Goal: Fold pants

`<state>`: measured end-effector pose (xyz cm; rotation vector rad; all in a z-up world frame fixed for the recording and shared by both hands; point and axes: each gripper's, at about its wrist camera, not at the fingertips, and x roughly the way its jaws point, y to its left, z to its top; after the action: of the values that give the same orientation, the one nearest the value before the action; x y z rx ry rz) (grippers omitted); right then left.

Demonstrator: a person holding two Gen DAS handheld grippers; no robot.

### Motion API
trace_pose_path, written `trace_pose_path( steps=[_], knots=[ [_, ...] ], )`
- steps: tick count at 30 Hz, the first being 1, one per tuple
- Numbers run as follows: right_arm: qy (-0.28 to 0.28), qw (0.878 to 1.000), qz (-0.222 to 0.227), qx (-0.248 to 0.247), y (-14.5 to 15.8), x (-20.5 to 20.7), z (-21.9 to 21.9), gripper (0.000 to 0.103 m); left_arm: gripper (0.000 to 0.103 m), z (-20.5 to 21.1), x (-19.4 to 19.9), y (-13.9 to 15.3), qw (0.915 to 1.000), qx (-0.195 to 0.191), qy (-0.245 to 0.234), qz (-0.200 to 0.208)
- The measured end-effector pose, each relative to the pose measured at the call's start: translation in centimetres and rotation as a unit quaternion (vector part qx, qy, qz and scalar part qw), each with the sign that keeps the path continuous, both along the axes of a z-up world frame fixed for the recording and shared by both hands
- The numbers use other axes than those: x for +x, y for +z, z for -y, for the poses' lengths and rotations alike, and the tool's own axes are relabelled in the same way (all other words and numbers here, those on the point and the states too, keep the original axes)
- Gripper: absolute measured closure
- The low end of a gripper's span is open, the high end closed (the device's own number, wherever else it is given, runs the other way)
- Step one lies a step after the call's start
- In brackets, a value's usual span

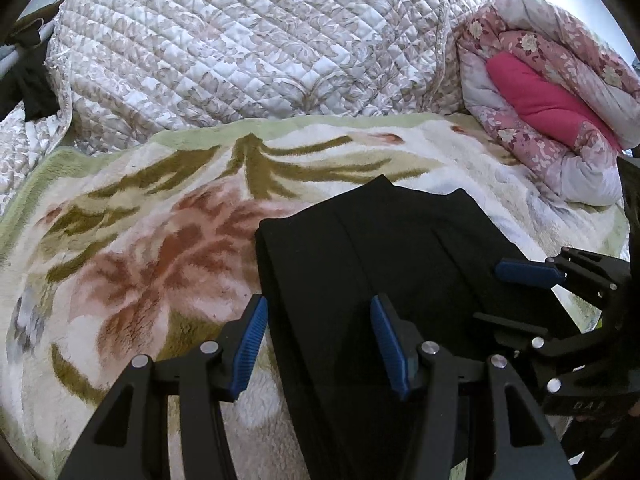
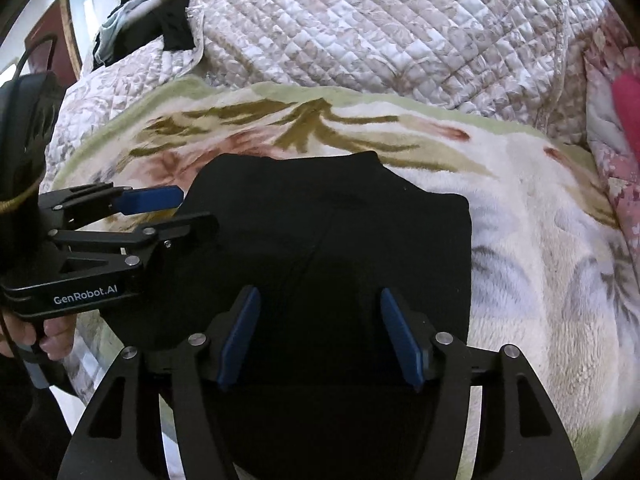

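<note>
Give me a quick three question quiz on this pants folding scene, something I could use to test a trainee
1. True or false: the black pants lie on a floral fleece blanket.
2. Are the left gripper and right gripper open or shut?
3. Multiple choice: the bright pink cushion sits A) on the pants, B) tucked in a rolled floral comforter, C) in a gripper.

Key: 1 true; 2 both open, holding nothing; 3 B.
</note>
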<state>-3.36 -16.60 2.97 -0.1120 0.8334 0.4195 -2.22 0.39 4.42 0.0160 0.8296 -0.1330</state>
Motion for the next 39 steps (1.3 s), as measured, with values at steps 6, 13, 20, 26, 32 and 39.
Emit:
trace_pose_path(
  steps=[6,13,20,26,32,39],
  knots=[
    [-0.024,0.999,0.031,0.011,1.6,-1.0,1.2,0.040,0.046,-0.5,-0.7,0.4,0.9999,-0.004,0.011,0.000],
    [-0.008,1.000,0.018,-0.003,1.1,-1.5,0.3,0.040,0.046,-0.6,-2.6,1.1,0.9992,-0.037,-0.003,0.011],
    [-0.010,1.000,0.023,-0.012,1.0,-1.8,0.2,0.046,0.046,-0.7,-3.2,-0.2,0.9994,-0.028,-0.018,0.008],
    [-0.004,1.000,0.016,-0.017,0.5,-1.7,-0.1,0.050,0.053,-0.2,-3.0,-0.4,0.9996,-0.018,-0.021,0.008],
    [-0.020,0.999,0.039,0.000,1.6,-1.7,0.3,0.066,0.066,-0.2,-2.2,0.6,0.9999,-0.009,0.001,0.011],
    [-0.022,1.000,0.016,-0.003,0.8,-1.0,0.2,0.067,0.072,0.0,-1.6,0.6,0.9999,-0.006,0.003,0.010]
  ],
)
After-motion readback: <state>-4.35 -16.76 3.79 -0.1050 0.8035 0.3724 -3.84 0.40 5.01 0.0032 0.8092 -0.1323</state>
